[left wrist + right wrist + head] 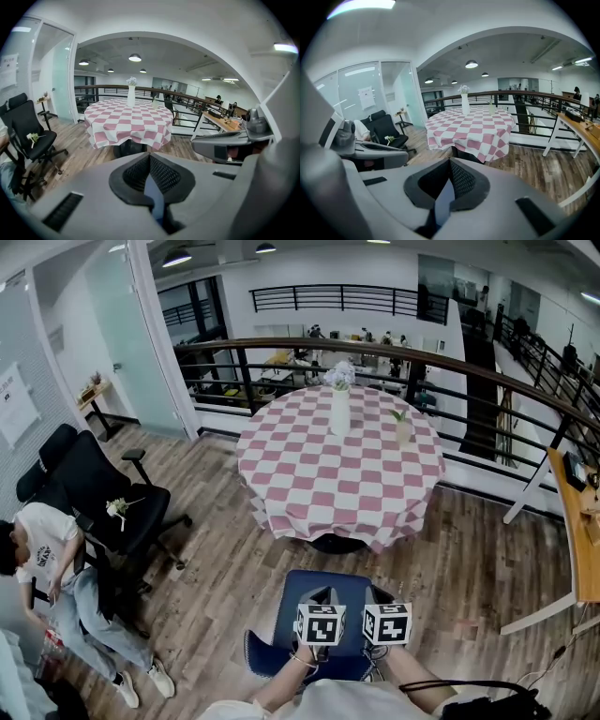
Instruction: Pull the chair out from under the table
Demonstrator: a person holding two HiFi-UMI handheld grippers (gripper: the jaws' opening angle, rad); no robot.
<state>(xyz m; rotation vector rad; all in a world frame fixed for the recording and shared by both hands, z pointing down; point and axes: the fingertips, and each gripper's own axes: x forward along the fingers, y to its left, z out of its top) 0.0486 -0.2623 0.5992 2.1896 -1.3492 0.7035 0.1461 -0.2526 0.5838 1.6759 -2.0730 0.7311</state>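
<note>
The blue chair (pixel 319 585) stands on the wooden floor just in front of the round table (pixel 319 486), whose pink-and-white checked cloth hangs down; the seat is clear of the table's edge. Both grippers hover side by side over the near part of the chair. In the head view my left gripper (pixel 323 596) and my right gripper (pixel 375 596) point towards the table. The left gripper (pixel 149 157) has its black pads pressed together at the tips, and a blue strip (pixel 153 197) of chair shows in the slit below. The right gripper (pixel 450 163) looks the same, with a blue strip (pixel 443 201) behind its pads.
A white vase with flowers (pixel 339 409) and a small glass (pixel 403 430) stand on the table. A black office chair (pixel 103 493) is at the left, with a person (pixel 47 559) seated beside it. A curved railing (pixel 375 352) runs behind the table. A wooden desk (pixel 577 521) is at the right.
</note>
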